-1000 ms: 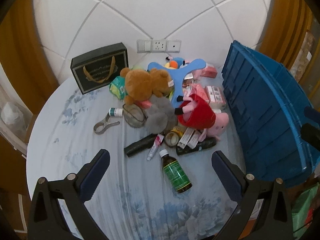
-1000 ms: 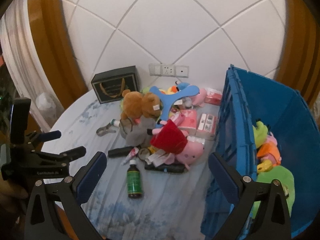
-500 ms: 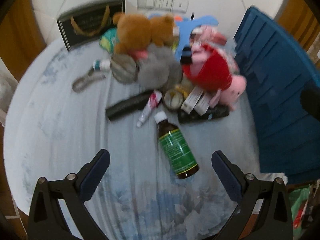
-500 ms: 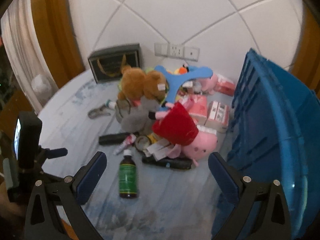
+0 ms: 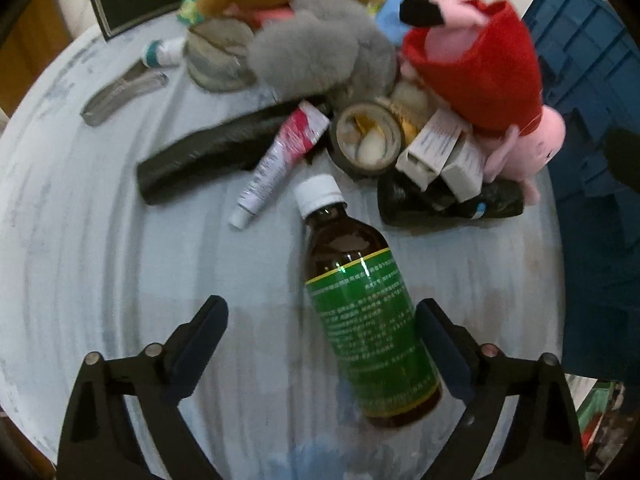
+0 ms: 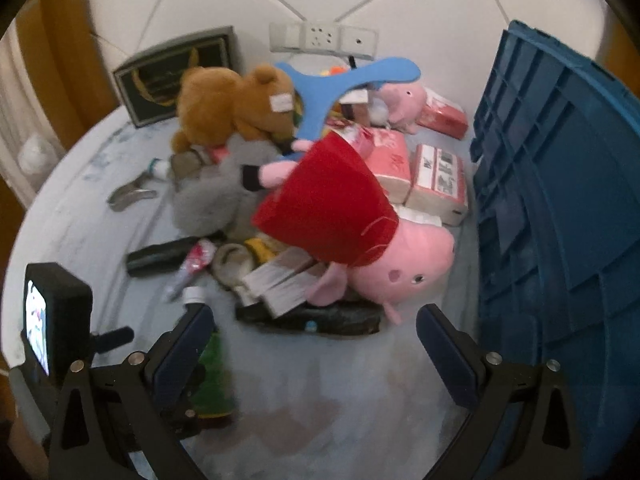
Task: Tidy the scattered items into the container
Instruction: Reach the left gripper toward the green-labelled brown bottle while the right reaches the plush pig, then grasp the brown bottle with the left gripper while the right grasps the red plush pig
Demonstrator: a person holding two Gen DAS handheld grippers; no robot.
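A brown bottle with a green label lies on the pale blue tablecloth, its white cap pointing away. My left gripper is open just above it, and the bottle's lower body lies between the fingers, nearer the right one. In the right wrist view the bottle is partly hidden behind my left finger. My right gripper is open and empty, just in front of a pink pig plush in a red dress. The blue crate stands at the right.
A pile lies past the bottle: a black tube, a pink tube, a tape roll, white boxes, a grey plush, a brown bear, a blue hanger, tissue packs. A black gift box stands at the back.
My left gripper has moved down and forward over the bottle, which is now between its fingers. My right gripper has moved in closer to the pig plush.
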